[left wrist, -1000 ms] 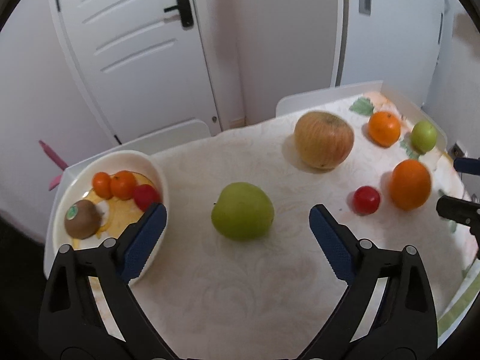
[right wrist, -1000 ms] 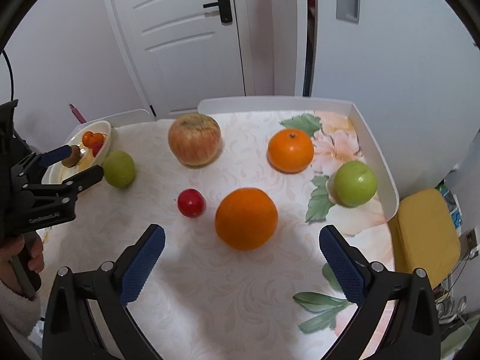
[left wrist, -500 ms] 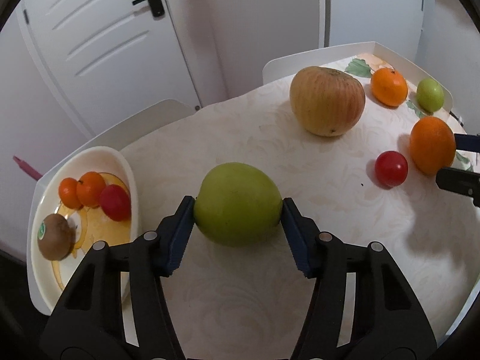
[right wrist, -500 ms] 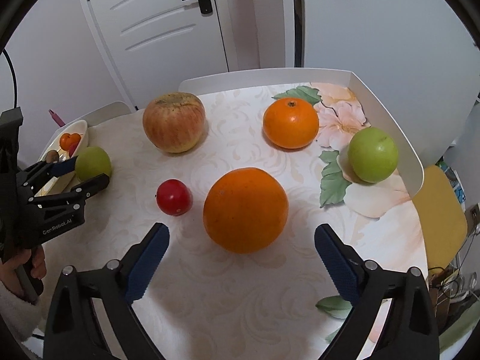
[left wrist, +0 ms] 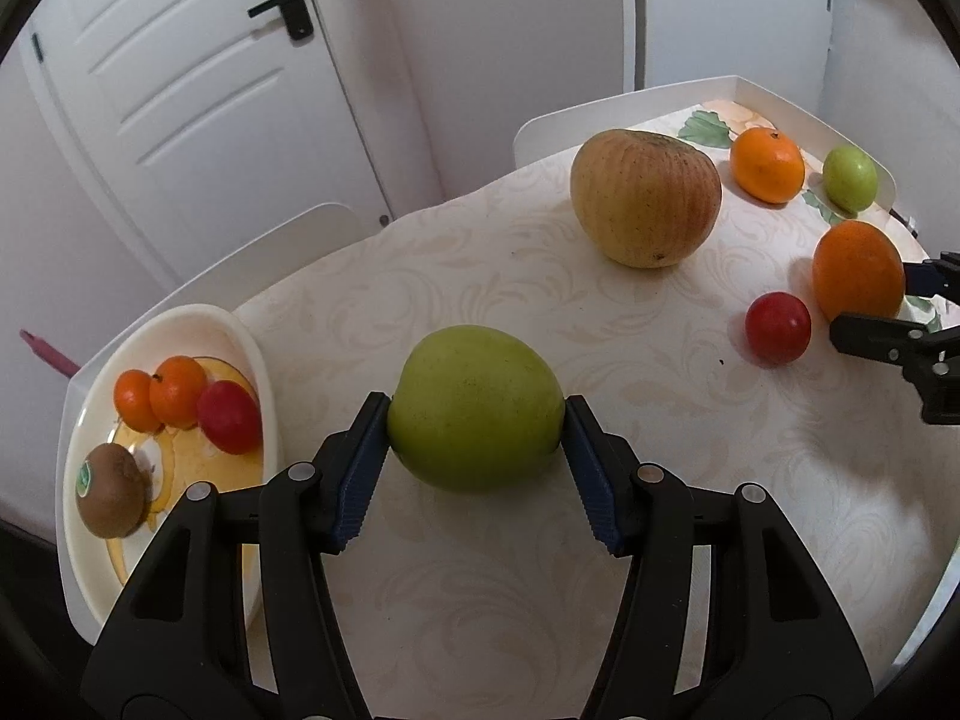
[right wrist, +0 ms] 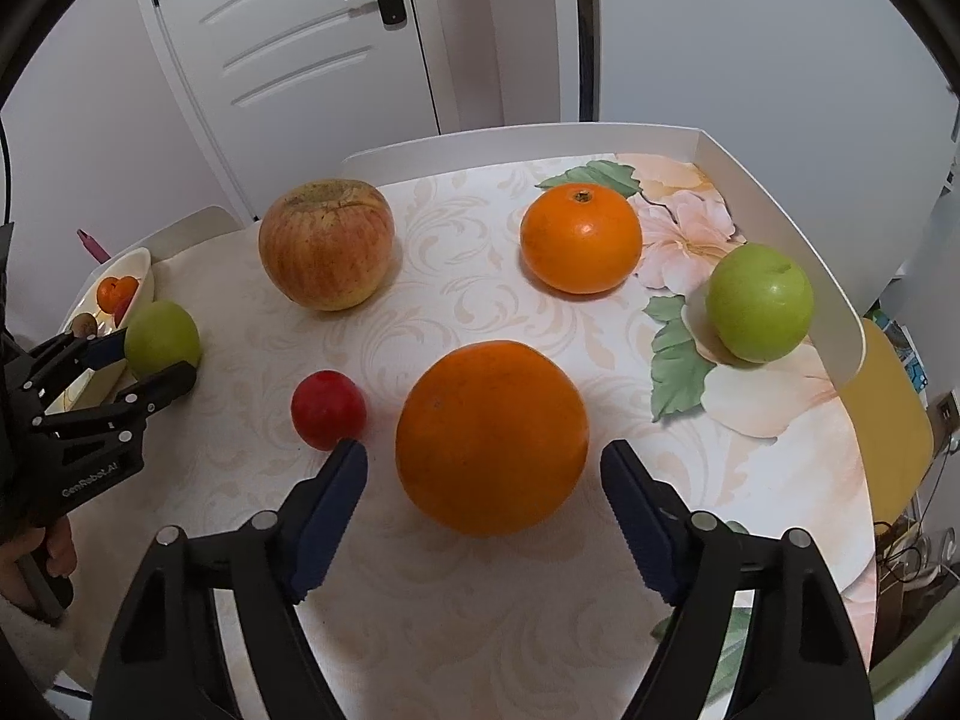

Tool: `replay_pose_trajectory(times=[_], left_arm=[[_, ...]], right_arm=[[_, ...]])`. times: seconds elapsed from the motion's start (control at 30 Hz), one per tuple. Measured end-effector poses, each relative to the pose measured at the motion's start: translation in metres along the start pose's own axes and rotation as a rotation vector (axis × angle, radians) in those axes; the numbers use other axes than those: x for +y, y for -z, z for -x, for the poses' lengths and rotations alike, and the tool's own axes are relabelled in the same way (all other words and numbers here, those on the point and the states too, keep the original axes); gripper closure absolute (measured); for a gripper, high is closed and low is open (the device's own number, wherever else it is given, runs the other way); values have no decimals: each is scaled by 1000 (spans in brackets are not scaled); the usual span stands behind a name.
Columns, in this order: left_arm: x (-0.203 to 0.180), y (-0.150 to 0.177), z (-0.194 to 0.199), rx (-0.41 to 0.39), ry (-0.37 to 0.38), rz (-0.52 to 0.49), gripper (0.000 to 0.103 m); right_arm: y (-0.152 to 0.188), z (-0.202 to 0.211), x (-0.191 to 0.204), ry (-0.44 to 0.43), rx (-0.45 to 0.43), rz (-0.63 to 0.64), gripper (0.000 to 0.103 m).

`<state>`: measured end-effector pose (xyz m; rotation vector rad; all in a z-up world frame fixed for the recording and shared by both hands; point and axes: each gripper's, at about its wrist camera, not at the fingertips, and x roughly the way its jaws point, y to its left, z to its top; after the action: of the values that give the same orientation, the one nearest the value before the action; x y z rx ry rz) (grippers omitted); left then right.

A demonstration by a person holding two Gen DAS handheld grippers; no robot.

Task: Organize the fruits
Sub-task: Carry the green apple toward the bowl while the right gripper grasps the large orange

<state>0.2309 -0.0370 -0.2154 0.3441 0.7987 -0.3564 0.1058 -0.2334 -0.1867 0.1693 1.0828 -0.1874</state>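
My left gripper (left wrist: 474,420) is shut on a green apple (left wrist: 474,408) resting on the table, just right of the white bowl (left wrist: 252,348); the apple also shows in the right wrist view (right wrist: 162,339). The bowl holds a kiwi (left wrist: 111,498), two small oranges (left wrist: 177,390) and a red fruit (left wrist: 231,417). My right gripper (right wrist: 483,468) is open, its fingers on either side of a large orange (right wrist: 492,435) with a gap on each side. A small red fruit (right wrist: 329,409) lies just left of it.
A big yellow-red apple (right wrist: 327,243) sits at the back of the table. A second orange (right wrist: 581,238) and a second green apple (right wrist: 759,303) lie at the right near the raised white rim (right wrist: 780,228). A yellow chair (right wrist: 894,396) stands beyond it.
My left gripper moved forward and closed on the green apple. My right gripper moved forward around the large orange and its fingers narrowed.
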Motion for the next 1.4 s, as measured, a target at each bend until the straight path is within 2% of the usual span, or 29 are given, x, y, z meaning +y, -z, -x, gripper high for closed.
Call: replay_pose_trajectory(times=[0.2, 0.3, 0.6, 0.9, 1.17, 1.4], left_arm=[[-1, -3, 0, 24, -3, -9, 41], [-2, -5, 0, 32, -6, -4, 41], [-8, -6, 13, 29, -12, 38, 41], [-1, -10, 48, -12, -37, 153, 41], [26, -7, 94, -52, -99, 275, 41], [60, 9, 123, -70, -168, 359, 41]], right_arm=[[1, -6, 5, 3, 1, 28, 36], [-1, -8, 5, 41, -10, 58, 48], [-8, -3, -2, 1, -12, 57, 49], [-26, 21, 1, -28, -26, 112, 49], [-43, 49, 20, -85, -26, 181, 49], [-56, 63, 54, -150, -28, 253, 49]])
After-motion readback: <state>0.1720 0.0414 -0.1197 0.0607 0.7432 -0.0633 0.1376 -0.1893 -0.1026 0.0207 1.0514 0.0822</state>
